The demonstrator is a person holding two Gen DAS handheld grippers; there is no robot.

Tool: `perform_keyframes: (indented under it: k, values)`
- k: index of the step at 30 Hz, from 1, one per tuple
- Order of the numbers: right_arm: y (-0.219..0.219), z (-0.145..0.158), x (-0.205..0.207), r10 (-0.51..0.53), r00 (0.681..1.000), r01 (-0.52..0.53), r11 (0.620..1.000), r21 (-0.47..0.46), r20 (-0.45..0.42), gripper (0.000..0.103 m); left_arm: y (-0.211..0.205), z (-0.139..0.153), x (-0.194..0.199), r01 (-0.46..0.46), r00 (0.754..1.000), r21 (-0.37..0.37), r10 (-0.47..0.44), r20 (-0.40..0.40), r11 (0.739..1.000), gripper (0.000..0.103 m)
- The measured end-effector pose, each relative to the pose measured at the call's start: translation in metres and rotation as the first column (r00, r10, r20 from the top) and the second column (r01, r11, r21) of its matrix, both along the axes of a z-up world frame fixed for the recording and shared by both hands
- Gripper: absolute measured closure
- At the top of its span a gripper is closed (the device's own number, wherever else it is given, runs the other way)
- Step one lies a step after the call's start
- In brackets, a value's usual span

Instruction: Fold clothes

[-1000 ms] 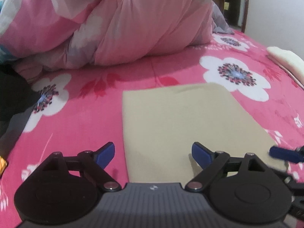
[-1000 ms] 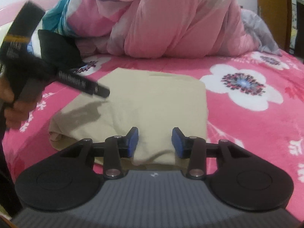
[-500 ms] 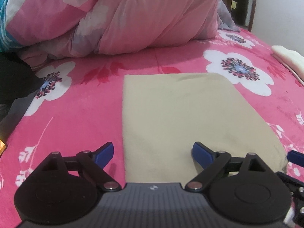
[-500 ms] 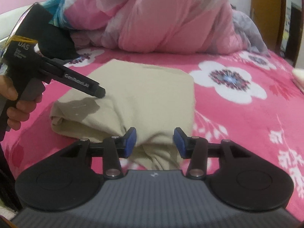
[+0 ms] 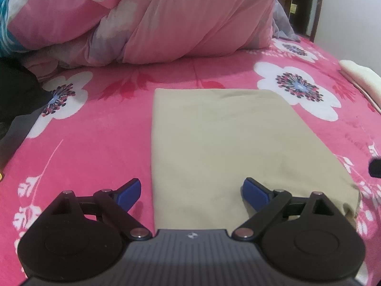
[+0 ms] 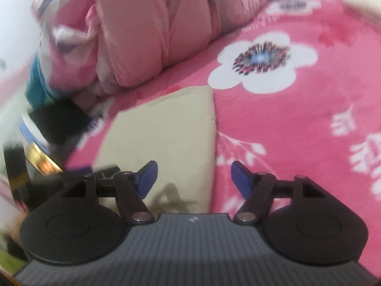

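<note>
A beige folded garment [image 5: 221,143] lies flat as a neat rectangle on the pink flowered bedspread [image 5: 95,131]. My left gripper [image 5: 191,194] hovers open over the garment's near edge, its blue pads wide apart and holding nothing. In the right wrist view, which is blurred by motion, the same beige garment [image 6: 166,138] lies ahead and to the left. My right gripper [image 6: 193,178] is open above the garment's right near corner, with nothing between its fingers. The left gripper's black body [image 6: 100,174] shows at the left of that view.
A bunched pink quilt [image 5: 166,16] fills the back of the bed. A black cloth [image 5: 16,90] lies at the far left. A cream folded item [image 5: 359,76] sits at the right edge. A dark wooden frame [image 5: 316,7] stands behind the bed.
My right gripper has opened, let go of the garment's near corner and swung up and to the right, tilting. The left gripper has pulled back a little and stays open.
</note>
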State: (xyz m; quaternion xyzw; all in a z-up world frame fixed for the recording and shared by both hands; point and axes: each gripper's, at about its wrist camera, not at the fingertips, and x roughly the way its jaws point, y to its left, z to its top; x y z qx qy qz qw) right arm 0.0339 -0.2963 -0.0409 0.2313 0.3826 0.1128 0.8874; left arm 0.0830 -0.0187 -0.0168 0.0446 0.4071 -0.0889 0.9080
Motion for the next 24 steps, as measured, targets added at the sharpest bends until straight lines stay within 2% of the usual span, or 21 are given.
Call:
perform_keyframes:
  k: [2,5,11,18,24]
  values:
    - [-0.01,-0.002,0.011,-0.014,0.999,0.017,0.997,0.079,-0.034,0.025,0.001,-0.001,0.0,0.0,1.0,-0.004,0.0,-0.003,1.0,0.009]
    - [-0.024,-0.006,0.027,-0.028,0.996,0.044,0.981,0.189,-0.089,0.024,0.001,-0.001,0.001,0.0,1.0,-0.005,0.0,-0.005,1.0,0.008]
    - [-0.025,-0.03,0.055,-0.01,0.98,0.072,0.949,0.308,-0.197,0.018,0.002,-0.002,0.002,-0.002,1.0,-0.006,0.002,-0.012,1.0,0.006]
    - [-0.013,-0.033,0.089,0.027,0.975,0.055,0.932,0.359,-0.219,0.002,0.003,-0.003,0.004,-0.005,1.0,-0.006,0.005,-0.019,1.0,0.004]
    - [-0.007,-0.035,0.107,0.046,0.974,0.037,0.932,0.36,-0.22,0.001,0.004,-0.004,0.006,-0.012,0.999,-0.015,0.011,-0.032,1.0,0.003]
